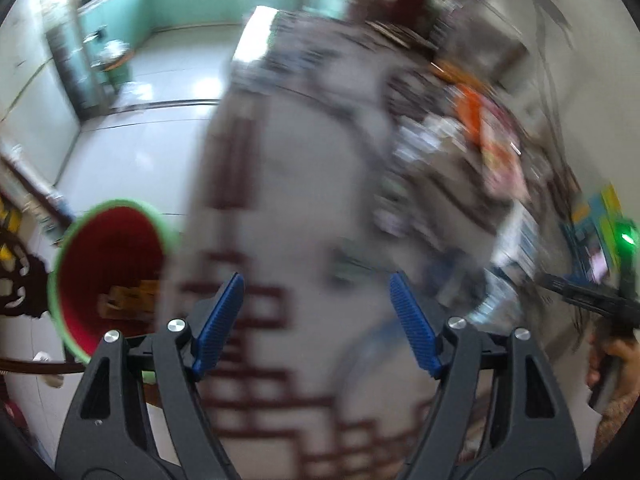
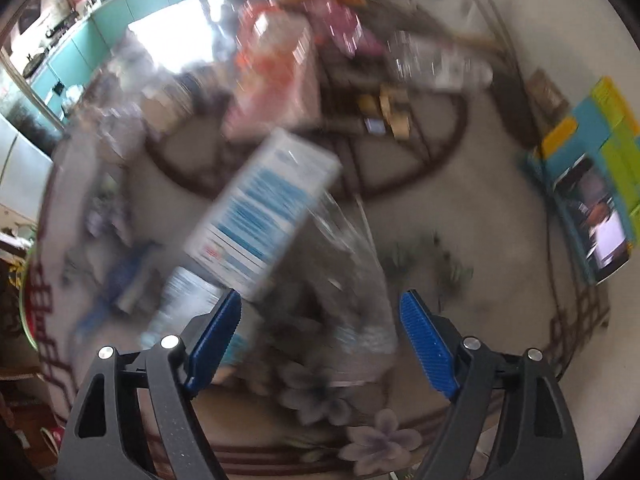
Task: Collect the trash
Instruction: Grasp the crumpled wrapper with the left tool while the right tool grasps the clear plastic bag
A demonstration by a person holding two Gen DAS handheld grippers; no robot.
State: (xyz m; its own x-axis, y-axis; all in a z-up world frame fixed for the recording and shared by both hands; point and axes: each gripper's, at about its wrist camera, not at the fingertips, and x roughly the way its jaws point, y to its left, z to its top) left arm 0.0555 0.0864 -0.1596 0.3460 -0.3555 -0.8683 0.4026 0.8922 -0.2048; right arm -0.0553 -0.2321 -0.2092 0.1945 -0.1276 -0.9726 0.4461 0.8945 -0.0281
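In the blurred left wrist view, my left gripper (image 1: pixel 316 284) stands open over a pale tablecloth with dark red lines (image 1: pixel 304 184), with nothing between its blue pads. A red bin with a green rim (image 1: pixel 120 203) stands low at the left beside the table, with yellowish scraps (image 1: pixel 128 296) inside. My right gripper (image 2: pixel 322 308) is open above a lying clear plastic bottle (image 2: pixel 352 280), whose end lies between the fingers without touching the pads. A white and blue carton (image 2: pixel 264 212) lies just beyond the bottle. A second bottle (image 2: pixel 188 300) lies left of the pads.
Clutter fills the far side of the table: an orange and pink packet (image 2: pixel 276 72), tape rolls (image 2: pixel 394 108) and a bright blue and yellow box (image 2: pixel 592 168) by the wall. Tiled floor (image 1: pixel 140 140) lies left of the table. A hand (image 1: pixel 612 356) holds a black tool at the right.
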